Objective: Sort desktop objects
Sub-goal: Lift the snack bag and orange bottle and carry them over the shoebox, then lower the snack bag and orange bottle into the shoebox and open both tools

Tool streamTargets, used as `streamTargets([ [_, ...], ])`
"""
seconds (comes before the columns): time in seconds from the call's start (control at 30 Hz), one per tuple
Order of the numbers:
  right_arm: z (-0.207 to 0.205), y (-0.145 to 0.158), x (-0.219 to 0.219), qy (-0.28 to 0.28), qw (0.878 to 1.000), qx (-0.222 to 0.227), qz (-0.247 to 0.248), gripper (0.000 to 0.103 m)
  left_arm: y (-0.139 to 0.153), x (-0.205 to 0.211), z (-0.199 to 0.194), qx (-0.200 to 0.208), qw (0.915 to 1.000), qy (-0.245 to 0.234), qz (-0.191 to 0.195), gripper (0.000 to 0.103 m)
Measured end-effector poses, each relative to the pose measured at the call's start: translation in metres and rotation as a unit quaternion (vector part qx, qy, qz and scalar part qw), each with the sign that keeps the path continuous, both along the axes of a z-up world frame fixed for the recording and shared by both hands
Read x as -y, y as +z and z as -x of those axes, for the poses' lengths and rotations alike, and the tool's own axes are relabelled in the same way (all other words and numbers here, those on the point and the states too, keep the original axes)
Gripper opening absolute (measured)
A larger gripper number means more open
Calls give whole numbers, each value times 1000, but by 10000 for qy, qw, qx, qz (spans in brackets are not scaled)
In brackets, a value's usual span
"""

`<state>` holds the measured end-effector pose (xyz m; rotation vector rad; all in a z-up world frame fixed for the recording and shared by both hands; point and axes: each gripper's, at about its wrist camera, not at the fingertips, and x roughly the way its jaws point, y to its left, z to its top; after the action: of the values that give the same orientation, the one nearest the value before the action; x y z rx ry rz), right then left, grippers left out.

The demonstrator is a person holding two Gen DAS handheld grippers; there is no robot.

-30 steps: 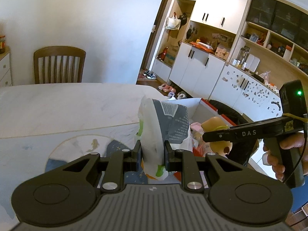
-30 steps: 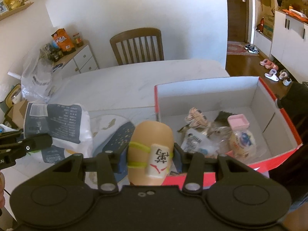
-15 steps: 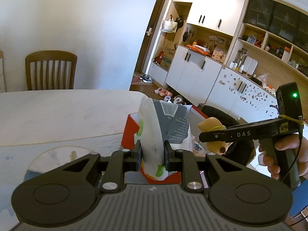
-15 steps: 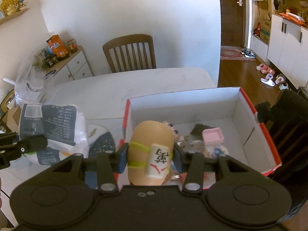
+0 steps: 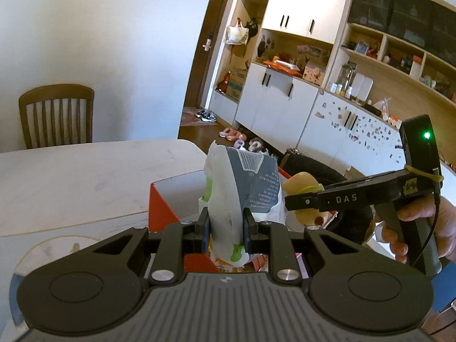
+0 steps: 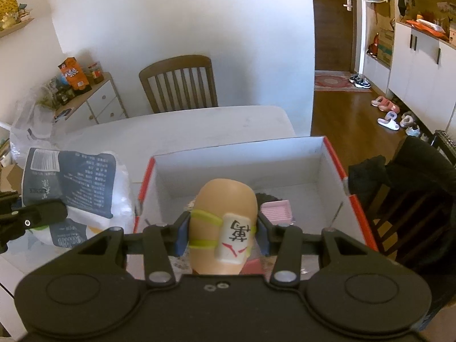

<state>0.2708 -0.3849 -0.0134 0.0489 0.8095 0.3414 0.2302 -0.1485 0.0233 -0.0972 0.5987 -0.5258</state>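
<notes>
My left gripper (image 5: 225, 223) is shut on a white and grey plastic packet (image 5: 242, 188), held upright over the near corner of the red cardboard box (image 5: 159, 208). The same packet (image 6: 74, 182) shows left of the box in the right wrist view. My right gripper (image 6: 222, 230) is shut on a tan toy figure (image 6: 225, 213) with yellow bands and a white tile bearing a black character. It hangs above the open box (image 6: 333, 156), whose white inside holds a pink tray (image 6: 276, 212) and other small items. In the left wrist view, the right gripper (image 5: 302, 199) is at right, a hand (image 5: 413, 225) on its handle.
The pale marble table (image 6: 182, 131) runs back to a wooden chair (image 6: 179, 82). A dark jacket hangs on a chair (image 6: 413, 182) right of the box. A sideboard with snacks (image 6: 82, 91) stands at left. White cabinets and shelves (image 5: 285, 99) fill the far wall.
Both grippers have travelled sideways towards the red box with their loads. The toy now hangs over the box's inside, and the packet has come over its near corner.
</notes>
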Motion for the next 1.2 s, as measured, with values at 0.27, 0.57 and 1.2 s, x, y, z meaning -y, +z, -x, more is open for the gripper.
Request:
streamTargets([
  [0.27,-14,-9,17,-111,9999,-28,114,45,-15,25,-26,-237,9994,-116,-227,21],
  [0.57,-33,-29,20,-102,9990,-220,369,45,-32,56,-60,-455,9969,-310,-565,21],
  [1.2,-42,-78,2,264,9941,-708,776,45,-71,84,-112,-1213,9851,-320,-1177,20],
])
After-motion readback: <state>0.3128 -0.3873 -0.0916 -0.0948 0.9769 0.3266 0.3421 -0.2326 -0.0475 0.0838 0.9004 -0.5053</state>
